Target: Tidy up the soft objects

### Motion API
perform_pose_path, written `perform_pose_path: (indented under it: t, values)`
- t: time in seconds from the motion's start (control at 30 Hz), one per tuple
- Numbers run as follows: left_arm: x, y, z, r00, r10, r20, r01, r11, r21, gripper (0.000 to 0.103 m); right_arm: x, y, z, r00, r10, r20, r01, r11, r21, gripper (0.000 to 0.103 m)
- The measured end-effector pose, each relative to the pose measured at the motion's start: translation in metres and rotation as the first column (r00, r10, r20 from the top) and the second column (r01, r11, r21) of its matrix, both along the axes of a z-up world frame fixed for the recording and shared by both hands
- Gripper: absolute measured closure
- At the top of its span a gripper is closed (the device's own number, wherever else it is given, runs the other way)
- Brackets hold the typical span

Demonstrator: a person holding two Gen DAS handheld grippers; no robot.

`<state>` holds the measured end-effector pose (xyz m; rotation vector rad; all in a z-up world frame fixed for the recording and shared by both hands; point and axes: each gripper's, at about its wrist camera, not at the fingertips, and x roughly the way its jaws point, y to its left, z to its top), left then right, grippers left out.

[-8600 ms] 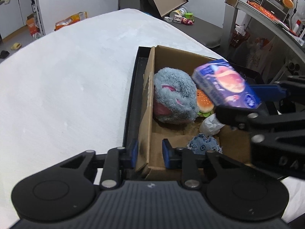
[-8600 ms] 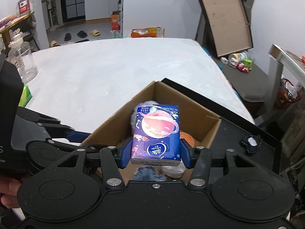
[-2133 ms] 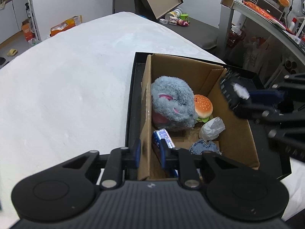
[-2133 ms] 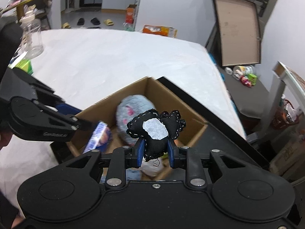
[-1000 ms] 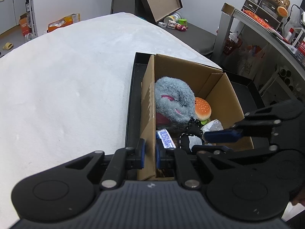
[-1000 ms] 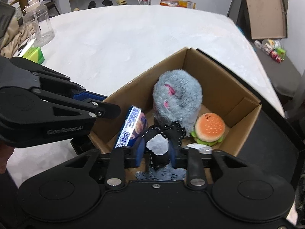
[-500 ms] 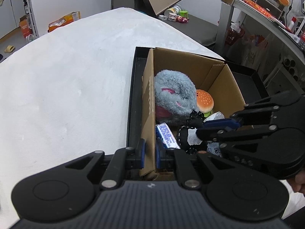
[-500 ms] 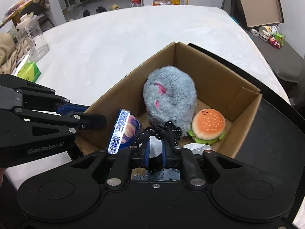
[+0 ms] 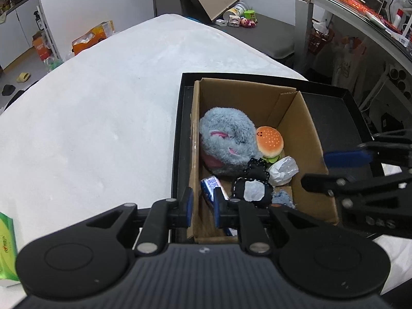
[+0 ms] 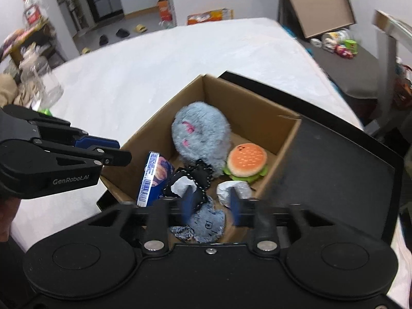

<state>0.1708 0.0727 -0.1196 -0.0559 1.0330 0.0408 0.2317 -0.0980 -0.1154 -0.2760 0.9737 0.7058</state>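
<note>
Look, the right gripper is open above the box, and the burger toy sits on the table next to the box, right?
Not quite. The right gripper is open above the cardboard box, but the burger toy sits inside that box, beside the grey plush. The right wrist view shows it.

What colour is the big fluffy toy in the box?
Grey-blue with pink markings; the fluffy toy shows best in the left wrist view.

1. The cardboard box (image 9: 303, 118) stands in the tray (image 9: 332, 108), against the tray's left side
2. In the box, the plush ball (image 9: 226, 141) lies at the left wall
3. The burger toy (image 9: 270, 141) touches it on the right
4. Nearer than these lie the tissue pack (image 9: 209, 186), patch toy (image 9: 253, 189) and wrapped bundle (image 9: 283, 171)
</note>
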Motion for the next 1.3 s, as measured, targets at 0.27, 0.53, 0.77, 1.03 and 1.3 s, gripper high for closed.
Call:
perform_pose_path:
  t: [0.27,0.53,0.77,1.03,1.3]
  values:
    - [-0.003,-0.023,0.025,1.000,-0.011,-0.009,0.011,1.000,0.016,0.061,-0.009,-0.037,0.023,0.998,-0.062,0.018,0.061,0.996,0.060,0.047]
    - [-0.011,-0.043,0.054,1.000,-0.014,-0.008,0.014,1.000,0.008,0.033,-0.018,-0.071,0.047,0.991,-0.126,0.045,0.120,0.987,0.108,0.019]
    - [-0.024,-0.048,0.083,1.000,-0.007,0.016,0.007,1.000,0.000,0.021,-0.028,-0.094,0.066,0.980,-0.191,0.053,0.181,0.972,0.151,0.000]
    - [-0.045,-0.051,0.109,0.998,-0.001,0.057,0.001,1.000,-0.007,0.016,-0.044,-0.113,0.086,0.961,-0.267,0.071,0.250,0.950,0.186,0.000]
    - [-0.065,-0.050,0.127,0.996,-0.008,0.090,0.011,1.000,-0.029,0.008,-0.066,-0.120,0.099,0.936,-0.335,0.111,0.313,0.933,0.177,0.000]
